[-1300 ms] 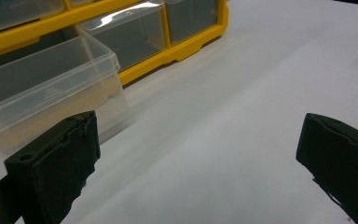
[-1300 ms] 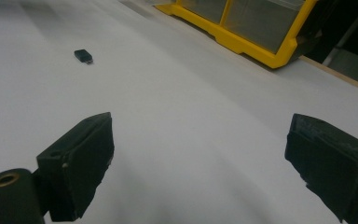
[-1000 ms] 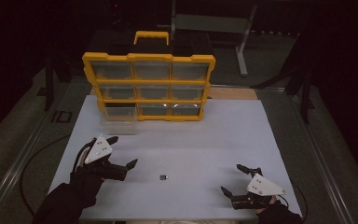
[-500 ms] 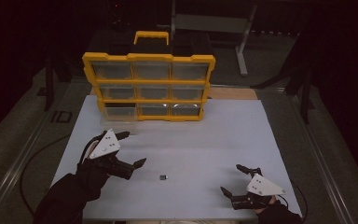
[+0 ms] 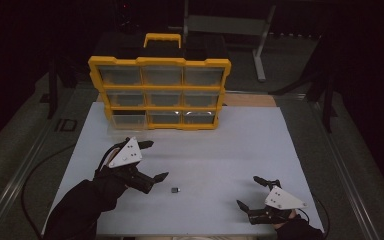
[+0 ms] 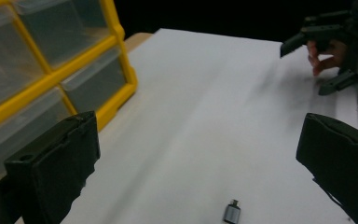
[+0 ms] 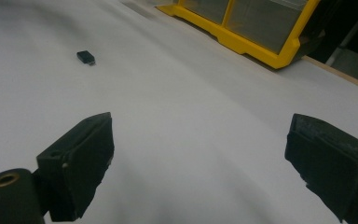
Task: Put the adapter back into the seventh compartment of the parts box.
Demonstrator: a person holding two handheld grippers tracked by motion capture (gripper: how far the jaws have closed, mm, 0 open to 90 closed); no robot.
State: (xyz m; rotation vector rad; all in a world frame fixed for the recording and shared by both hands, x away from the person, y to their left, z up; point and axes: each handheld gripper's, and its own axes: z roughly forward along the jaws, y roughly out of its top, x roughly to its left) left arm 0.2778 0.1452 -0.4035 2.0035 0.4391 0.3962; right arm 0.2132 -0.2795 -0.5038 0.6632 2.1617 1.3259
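Left gripper (image 5: 151,161) wide above small adapter (image 6: 231,213); its metal plug visible from left gripper view.

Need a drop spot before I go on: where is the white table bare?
Bare: the middle, between the yellow drawer organiser and the small dark adapter, and the right side beyond the right gripper. Crowded: front left, where the left gripper nears the adapter.

The high view is dim, the surroundings falling to black around the lit white desk (image 5: 220,150). Small glare spots sit on the clear drawers of the yellow organizer (image 5: 160,92). In the left gripper view, the fingers (image 6: 56,168) are soft and the far gripper past them is blurred. The right gripper view is brighter, with its near fingers (image 7: 81,163) out of focus.
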